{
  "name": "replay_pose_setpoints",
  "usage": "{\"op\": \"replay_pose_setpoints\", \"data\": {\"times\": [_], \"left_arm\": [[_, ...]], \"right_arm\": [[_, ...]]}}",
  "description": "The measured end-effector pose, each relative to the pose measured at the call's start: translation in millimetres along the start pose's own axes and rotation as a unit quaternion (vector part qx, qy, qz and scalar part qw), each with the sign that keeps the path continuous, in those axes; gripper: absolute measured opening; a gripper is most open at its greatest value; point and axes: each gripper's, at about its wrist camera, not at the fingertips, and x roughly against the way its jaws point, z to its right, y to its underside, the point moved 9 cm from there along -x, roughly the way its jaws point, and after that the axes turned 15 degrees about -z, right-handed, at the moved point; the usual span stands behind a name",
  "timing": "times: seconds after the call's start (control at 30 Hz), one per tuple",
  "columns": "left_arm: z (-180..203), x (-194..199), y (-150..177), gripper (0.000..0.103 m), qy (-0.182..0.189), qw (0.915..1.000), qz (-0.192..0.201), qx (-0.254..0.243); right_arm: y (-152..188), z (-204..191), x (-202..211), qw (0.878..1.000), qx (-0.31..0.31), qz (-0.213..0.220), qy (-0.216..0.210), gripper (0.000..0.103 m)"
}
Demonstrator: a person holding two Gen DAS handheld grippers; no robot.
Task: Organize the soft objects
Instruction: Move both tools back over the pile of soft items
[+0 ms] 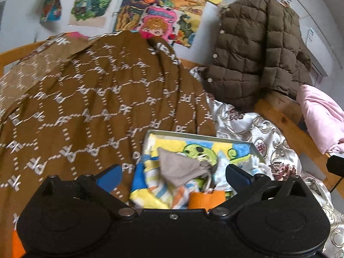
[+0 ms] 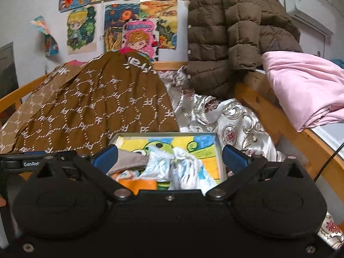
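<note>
Both grippers, left [image 1: 173, 173] and right [image 2: 169, 158], hover level over the tray [image 2: 218, 148] (jaws spread, empty), cloths [image 2: 178, 167] beneath.

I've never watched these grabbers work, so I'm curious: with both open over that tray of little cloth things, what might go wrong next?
1. The gray pouch lies on other cloths with its cord loose; a pinch there may drag up several pieces at once.
2. The tray sits on soft bedding, so pressing down could tip it.
3. The brown blanket crowds the left gripper and might snag a finger.
</note>
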Motion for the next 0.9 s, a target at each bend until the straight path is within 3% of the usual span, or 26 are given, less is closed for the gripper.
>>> {"op": "replay_pose_setpoints", "data": {"times": [0.3, 0.9], "left_arm": [[-34.7, 10.5, 36.0, 0.102, -0.008, 0.9980, -0.030, 0.055], [-53.8, 25.6, 101.8, 0.102, -0.007, 0.9988, -0.049, 0.000]], "right_arm": [[22.6, -30.6, 12.3, 0.999, 0.030, -0.022, -0.023, 0.102], [76.3, -68.8, 30.9, 0.993, 0.092, -0.062, -0.041, 0.102]]}}
